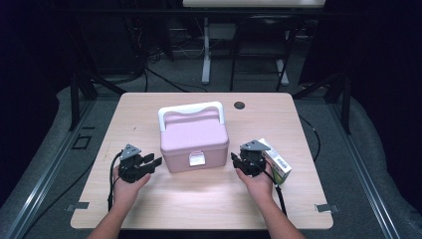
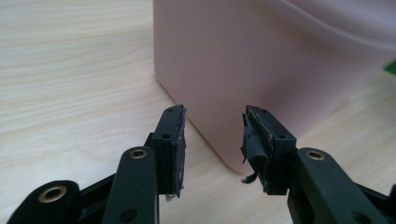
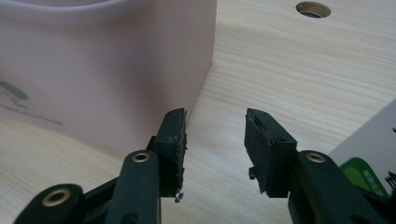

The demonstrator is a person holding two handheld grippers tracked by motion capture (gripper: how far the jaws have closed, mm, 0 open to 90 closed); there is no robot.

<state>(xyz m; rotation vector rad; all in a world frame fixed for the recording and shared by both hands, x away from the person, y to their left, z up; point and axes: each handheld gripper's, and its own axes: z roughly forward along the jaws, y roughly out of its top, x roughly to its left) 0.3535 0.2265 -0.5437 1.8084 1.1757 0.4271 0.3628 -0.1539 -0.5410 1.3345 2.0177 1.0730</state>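
At the near edge of the high view, two forearms are seen coming in over the light wooden tabletop (image 1: 199,199), each hand wrapped around a claw. The left claw (image 1: 155,160) is held just beside the left side of the pink box (image 1: 194,142), pointing toward it. The right claw (image 1: 234,159) is held just beside the box's right side, also turned inward. Both are seen spread, with nothing between the jaws; no contact with the box can be made out.

In the left gripper view, the left claw (image 2: 212,140) is aimed at a rounded lower corner of the pink box (image 2: 261,70), which stands close ahead of the open jaws. A torn strip of black padding is seen hanging from one of its pads (image 2: 254,147). In the right gripper view, the right claw (image 3: 215,142) is shown with its jaws apart over bare wood, the wall of the pink box (image 3: 102,70) lying just beside one jaw.

Behind the right hand, a white and green carton (image 1: 276,162) lies on the tabletop, near the box but apart from it. The box itself stands at the middle of the tabletop, closed, with a white latch (image 1: 197,159) on its near face and a white handle (image 1: 191,113) folded toward the back. Farther off, a round cable hole (image 1: 239,105) is set in the tabletop near its far edge.
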